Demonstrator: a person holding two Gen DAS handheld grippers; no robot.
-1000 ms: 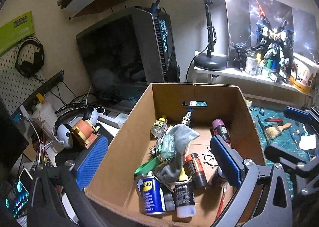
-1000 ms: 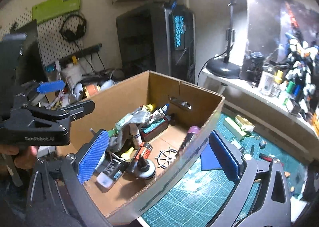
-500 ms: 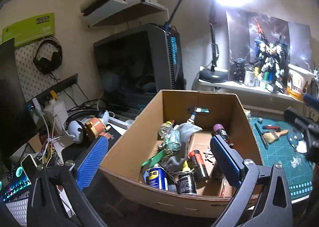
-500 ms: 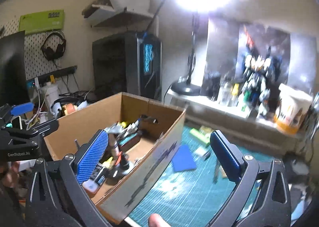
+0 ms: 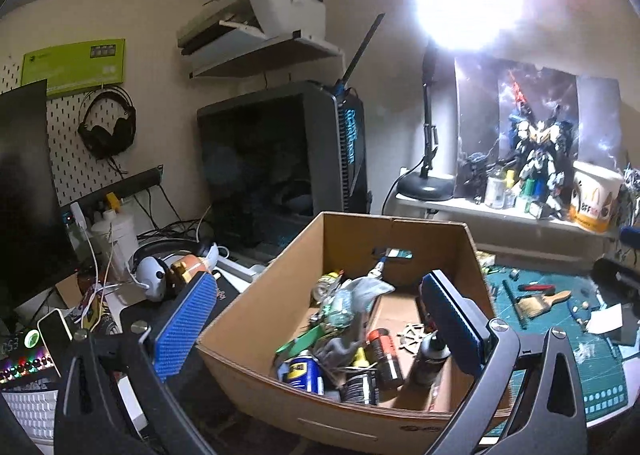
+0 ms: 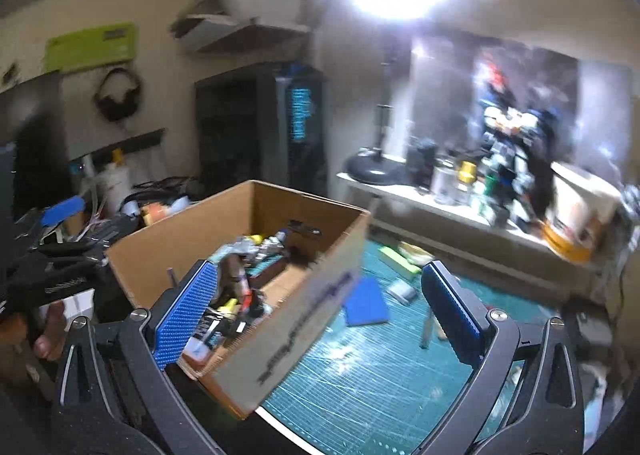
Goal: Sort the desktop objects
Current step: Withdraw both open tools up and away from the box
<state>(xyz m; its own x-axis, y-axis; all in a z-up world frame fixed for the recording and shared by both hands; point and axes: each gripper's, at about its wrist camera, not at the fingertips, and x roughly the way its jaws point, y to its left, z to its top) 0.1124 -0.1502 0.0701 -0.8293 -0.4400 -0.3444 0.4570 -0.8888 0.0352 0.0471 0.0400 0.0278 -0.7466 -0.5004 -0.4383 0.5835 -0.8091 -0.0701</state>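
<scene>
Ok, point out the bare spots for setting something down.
Free: green cutting mat between the cardboard box and blue pad; bare box floor near its back wall. Crowded: box front around the WD-40 can, and mat beside the paintbrush.

Cans [image 5: 301, 369] in box [image 5: 256, 339], seemingly beside mat [image 6: 384, 371]

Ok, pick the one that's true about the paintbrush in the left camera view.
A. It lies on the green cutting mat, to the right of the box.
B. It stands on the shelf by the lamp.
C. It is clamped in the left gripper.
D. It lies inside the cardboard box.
A: the paintbrush lies flat on the green cutting mat, outside the cardboard box, and the left gripper is open and empty.
</scene>
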